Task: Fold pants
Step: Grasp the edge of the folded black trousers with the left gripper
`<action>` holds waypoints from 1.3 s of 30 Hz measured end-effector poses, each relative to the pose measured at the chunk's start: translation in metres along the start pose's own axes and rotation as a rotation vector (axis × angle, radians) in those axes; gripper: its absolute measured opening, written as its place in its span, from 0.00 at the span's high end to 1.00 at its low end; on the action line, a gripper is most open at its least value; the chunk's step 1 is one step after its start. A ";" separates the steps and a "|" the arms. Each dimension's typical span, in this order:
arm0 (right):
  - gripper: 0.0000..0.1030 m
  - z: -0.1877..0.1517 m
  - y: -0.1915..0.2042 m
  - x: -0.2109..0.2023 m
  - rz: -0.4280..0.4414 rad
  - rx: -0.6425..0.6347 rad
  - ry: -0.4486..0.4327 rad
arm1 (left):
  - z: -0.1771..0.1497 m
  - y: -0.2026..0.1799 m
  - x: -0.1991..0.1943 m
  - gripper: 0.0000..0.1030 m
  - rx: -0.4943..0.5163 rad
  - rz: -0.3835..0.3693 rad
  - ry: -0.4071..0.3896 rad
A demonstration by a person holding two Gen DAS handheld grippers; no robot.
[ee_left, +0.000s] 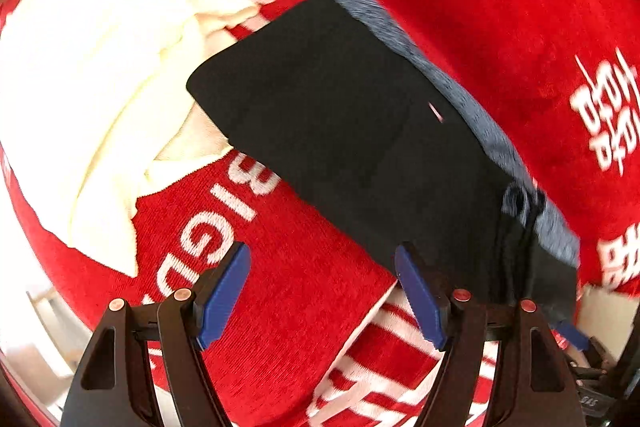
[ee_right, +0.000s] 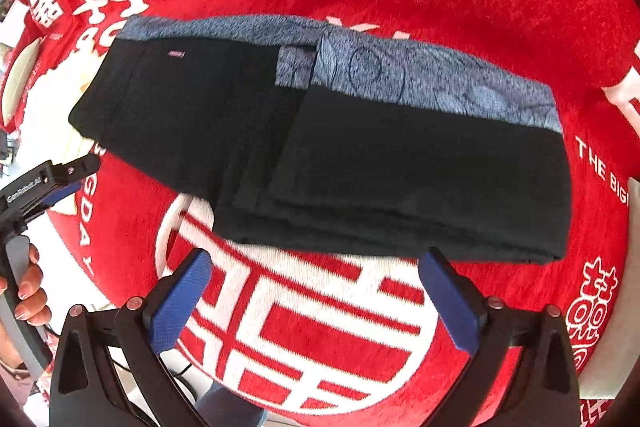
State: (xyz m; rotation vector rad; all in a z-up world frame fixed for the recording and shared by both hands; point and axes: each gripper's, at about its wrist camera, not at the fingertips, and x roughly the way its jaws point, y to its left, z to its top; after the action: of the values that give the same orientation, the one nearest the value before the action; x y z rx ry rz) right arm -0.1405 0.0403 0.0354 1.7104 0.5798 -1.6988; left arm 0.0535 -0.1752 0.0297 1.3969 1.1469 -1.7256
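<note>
Right claw [ee_right: 316,301]: jaws spread wide, nothing between them; blue pads [ee_right: 180,301] clear of the pants, just short of the near folded edge.
Left claw [ee_left: 322,297]: jaws spread wide, holding nothing; the right-hand pad [ee_left: 420,297] sits at the near edge of the pants; whether it touches the cloth cannot be told.
Left claw, seen from the right wrist [ee_right: 60,183]: beside the left end of the pants, gripped by a hand [ee_right: 30,291] with painted nails.
Pants [ee_right: 320,147]: black, folded into a flat stack of layers, lying on the red blanket; beyond the right claw.
Waistband [ee_right: 432,79]: blue-grey, along the far edge of the pants, the top fold overlapping the layer beneath.
Small label [ee_right: 176,54]: on the black cloth near the far left corner of the pants.
Red blanket [ee_right: 320,323]: white lettering and symbols; underlies the pants on all sides.
White cloth [ee_left: 92,87]: crumpled, beyond the left end of the pants, partly under their corner.
</note>
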 end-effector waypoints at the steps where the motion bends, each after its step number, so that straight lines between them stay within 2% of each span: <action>1: 0.00 0.005 -0.001 0.001 -0.005 0.001 -0.002 | 0.004 0.005 0.004 0.26 -0.025 -0.017 0.009; 5: 0.00 0.019 -0.004 0.005 -0.036 0.010 -0.021 | 0.019 0.015 0.013 0.26 -0.070 -0.034 0.000; 8: 0.00 0.028 -0.009 0.013 -0.058 0.024 -0.025 | 0.026 0.021 0.020 0.26 -0.104 -0.076 0.003; 12: 0.00 0.032 -0.014 0.036 -0.093 0.016 0.006 | 0.031 0.019 0.030 0.26 -0.109 -0.111 0.009; 16: 0.00 0.031 -0.016 0.044 -0.076 0.024 0.003 | 0.036 0.010 0.037 0.27 -0.088 -0.143 -0.010; 21: 0.00 0.030 -0.024 0.046 -0.042 0.050 -0.008 | 0.040 0.006 0.036 0.26 -0.110 -0.242 -0.041; 24: 0.00 0.028 -0.026 0.045 -0.034 0.034 -0.022 | 0.038 0.011 0.027 0.26 -0.133 -0.342 -0.096; 26: 0.00 0.025 -0.027 0.045 -0.028 0.024 -0.034 | 0.038 0.011 0.033 0.26 -0.135 -0.327 -0.100; 28: 0.00 0.024 -0.026 0.045 -0.030 0.008 -0.047 | 0.038 0.011 0.048 0.27 -0.152 -0.317 -0.070; 30: 0.00 0.023 -0.025 0.046 -0.032 -0.002 -0.054 | 0.038 0.006 0.049 0.21 -0.144 -0.306 -0.099; 31: 0.00 0.022 -0.025 0.047 -0.031 -0.002 -0.057 | 0.038 -0.002 0.049 0.17 -0.130 -0.285 -0.105; 33: 0.00 0.021 -0.027 0.047 -0.023 0.007 -0.067 | 0.037 -0.015 0.051 0.17 -0.103 -0.213 -0.113; 34: 0.00 0.020 -0.028 0.047 -0.021 0.011 -0.072 | 0.037 -0.022 0.050 0.18 -0.088 -0.178 -0.122; 36: 0.00 0.020 -0.028 0.048 -0.022 0.013 -0.073 | 0.038 -0.029 0.049 0.39 -0.074 -0.111 -0.133; 37: 0.00 0.020 -0.029 0.048 -0.026 0.014 -0.067 | 0.038 -0.030 0.048 0.55 -0.066 -0.069 -0.133; 38: 0.00 0.021 -0.029 0.049 -0.028 0.014 -0.059 | 0.039 -0.027 0.046 0.64 -0.072 -0.063 -0.133; 39: 0.00 0.023 -0.029 0.049 -0.027 0.012 -0.042 | 0.040 -0.023 0.045 0.66 -0.082 -0.075 -0.130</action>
State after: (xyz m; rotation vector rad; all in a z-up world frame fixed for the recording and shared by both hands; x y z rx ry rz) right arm -0.1743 0.0372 -0.0160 1.6774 0.5770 -1.7563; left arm 0.0061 -0.1995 -0.0061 1.1885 1.1980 -1.7728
